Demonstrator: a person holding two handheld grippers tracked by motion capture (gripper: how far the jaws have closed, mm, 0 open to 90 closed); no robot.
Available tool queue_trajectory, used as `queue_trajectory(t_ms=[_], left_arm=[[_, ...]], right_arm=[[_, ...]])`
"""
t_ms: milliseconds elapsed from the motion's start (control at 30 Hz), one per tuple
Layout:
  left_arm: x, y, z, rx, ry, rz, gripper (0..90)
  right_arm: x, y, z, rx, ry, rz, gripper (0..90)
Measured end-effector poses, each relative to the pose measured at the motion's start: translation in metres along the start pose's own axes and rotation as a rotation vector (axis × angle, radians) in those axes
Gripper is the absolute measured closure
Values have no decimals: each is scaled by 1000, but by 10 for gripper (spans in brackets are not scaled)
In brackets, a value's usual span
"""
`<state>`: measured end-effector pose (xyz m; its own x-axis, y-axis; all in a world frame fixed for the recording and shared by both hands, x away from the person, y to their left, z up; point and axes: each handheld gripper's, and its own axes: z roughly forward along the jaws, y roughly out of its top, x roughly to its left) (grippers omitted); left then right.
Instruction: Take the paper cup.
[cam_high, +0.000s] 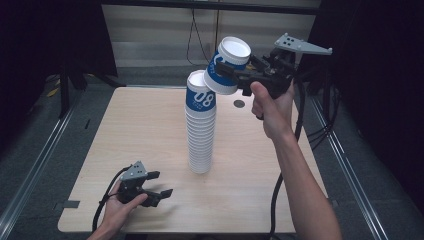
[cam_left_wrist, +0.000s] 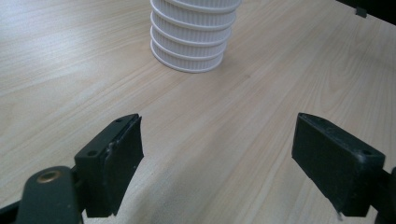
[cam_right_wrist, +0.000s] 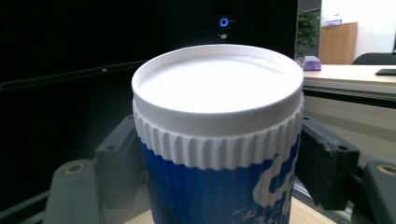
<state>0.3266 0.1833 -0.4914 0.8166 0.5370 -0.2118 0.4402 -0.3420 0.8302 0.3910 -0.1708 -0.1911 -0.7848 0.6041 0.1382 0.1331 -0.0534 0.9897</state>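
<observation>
A tall stack of upside-down paper cups (cam_high: 200, 131) stands mid-table, topped by a blue cup marked 08; its ribbed white base (cam_left_wrist: 191, 44) appears in the left gripper view. My right gripper (cam_high: 226, 74) is raised beside the stack's top, shut on a blue and white cup (cam_high: 227, 65) held upside down and tilted. In the right gripper view that cup (cam_right_wrist: 219, 140) sits between both black jaws, white bottom up. My left gripper (cam_high: 162, 184) rests near the table's front left, open, nothing between its fingers (cam_left_wrist: 114, 158).
The wooden table (cam_high: 135, 125) has a small round hole (cam_high: 239, 104) at the back right. Black cables hang off the right edge. Metal rails run along the floor on both sides.
</observation>
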Motion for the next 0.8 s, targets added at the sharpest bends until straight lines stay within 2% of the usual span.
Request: queue_trajectory(t_ms=[500, 600, 733, 800], left_arm=[[1, 0, 0, -10, 4, -2, 163], [1, 0, 0, -18, 7, 0, 163], [-1, 3, -2, -24, 9, 23, 162], [-3, 6, -3, -32, 26, 42, 162]], right_arm=[[-11, -3, -33, -18, -52, 6, 259], [-13, -7, -39, 2, -65, 4, 261], [-16, -17, -43, 31, -76, 2, 262], [-16, -23, -44, 49, -80, -1, 262]])
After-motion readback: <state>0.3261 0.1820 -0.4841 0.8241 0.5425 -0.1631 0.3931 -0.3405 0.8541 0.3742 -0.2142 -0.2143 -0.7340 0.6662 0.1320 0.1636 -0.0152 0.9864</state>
